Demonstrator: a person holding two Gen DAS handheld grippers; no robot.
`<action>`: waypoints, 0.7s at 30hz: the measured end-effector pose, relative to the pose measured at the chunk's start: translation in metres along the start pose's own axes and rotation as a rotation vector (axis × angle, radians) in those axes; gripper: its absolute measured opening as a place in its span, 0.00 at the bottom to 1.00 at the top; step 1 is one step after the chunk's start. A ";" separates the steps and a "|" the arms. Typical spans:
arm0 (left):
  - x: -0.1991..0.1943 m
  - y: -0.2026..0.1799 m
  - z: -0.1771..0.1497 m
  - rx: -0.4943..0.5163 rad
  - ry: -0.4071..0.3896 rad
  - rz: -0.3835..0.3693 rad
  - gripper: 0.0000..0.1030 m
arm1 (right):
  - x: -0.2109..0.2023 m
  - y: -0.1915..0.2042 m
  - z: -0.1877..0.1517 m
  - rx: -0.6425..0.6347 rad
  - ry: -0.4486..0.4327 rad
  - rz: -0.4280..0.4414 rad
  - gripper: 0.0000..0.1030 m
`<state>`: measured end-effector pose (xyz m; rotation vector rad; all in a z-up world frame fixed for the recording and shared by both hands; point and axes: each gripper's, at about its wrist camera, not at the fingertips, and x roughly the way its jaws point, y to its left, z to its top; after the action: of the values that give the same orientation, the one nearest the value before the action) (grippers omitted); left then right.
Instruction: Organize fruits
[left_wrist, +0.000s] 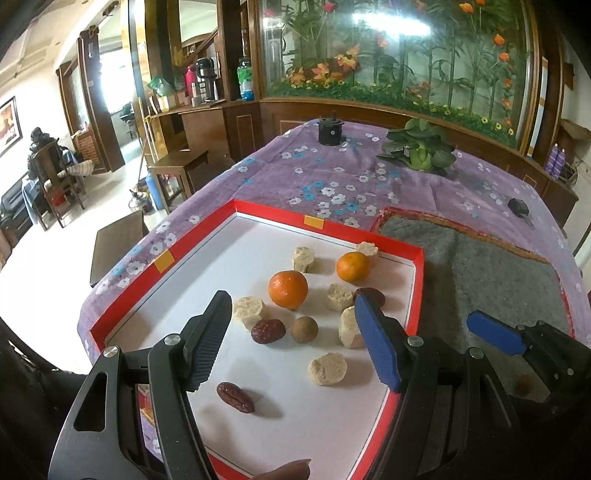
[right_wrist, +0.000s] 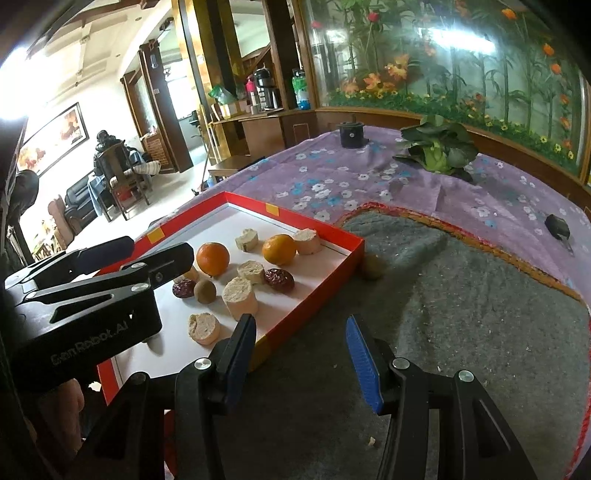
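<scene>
Left gripper (left_wrist: 291, 332), lettering "GenRobot.AI", spread, hiding part of tray (left_wrist: 415, 291); right gripper (right_wrist: 301, 354) spread, pinching nothing.

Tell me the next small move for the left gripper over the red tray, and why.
Probably ease the left gripper down onto the small brown round fruit and close. Its jaws stand open and empty with that fruit between them, and a similar one already lies on the grey mat.

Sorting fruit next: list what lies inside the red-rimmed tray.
Inside the red-rimmed tray: two mandarins, three red dates, one longan and several pale round cakes. The left gripper covers part of the floor.
</scene>
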<state>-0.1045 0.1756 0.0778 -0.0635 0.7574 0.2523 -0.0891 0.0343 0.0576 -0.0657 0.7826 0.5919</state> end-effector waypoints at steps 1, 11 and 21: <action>0.000 0.000 0.000 -0.003 -0.001 -0.001 0.68 | 0.000 0.001 0.001 -0.003 0.000 0.000 0.48; -0.001 0.001 0.001 -0.005 -0.003 0.002 0.68 | 0.003 0.006 0.002 -0.023 0.012 0.005 0.48; -0.004 0.003 0.002 -0.005 -0.031 0.028 0.68 | 0.003 0.007 0.002 -0.024 0.018 0.007 0.48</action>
<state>-0.1061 0.1777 0.0821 -0.0535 0.7271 0.2808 -0.0894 0.0421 0.0582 -0.0902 0.7932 0.6076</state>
